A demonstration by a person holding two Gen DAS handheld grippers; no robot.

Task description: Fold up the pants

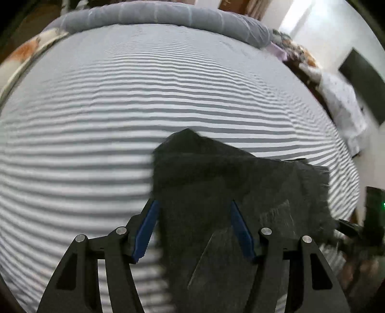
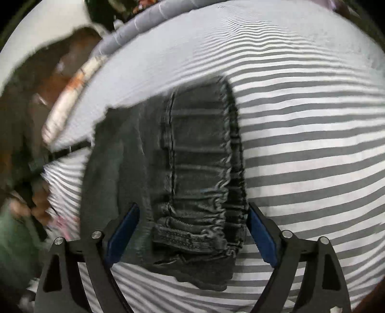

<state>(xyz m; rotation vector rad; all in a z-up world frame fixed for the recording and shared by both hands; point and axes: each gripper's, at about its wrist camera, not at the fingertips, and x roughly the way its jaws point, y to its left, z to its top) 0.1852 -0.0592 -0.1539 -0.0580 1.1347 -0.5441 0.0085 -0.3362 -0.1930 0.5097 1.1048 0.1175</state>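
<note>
Dark grey pants lie folded on a grey-and-white striped bed sheet. In the left wrist view my left gripper hovers over the near left part of the fabric. Its blue pads stand apart, the left one at the cloth's edge, and I see no pinch. In the right wrist view the gathered elastic waistband runs away from me between the wide-spread fingers of my right gripper. Neither blue pad presses on it. A frayed hem shows at the right.
A rolled grey blanket lies along the bed's far end. Past the bed's right edge are a white patterned cloth and a dark panel on the wall. Blurred dark gear and a hand sit at the left edge.
</note>
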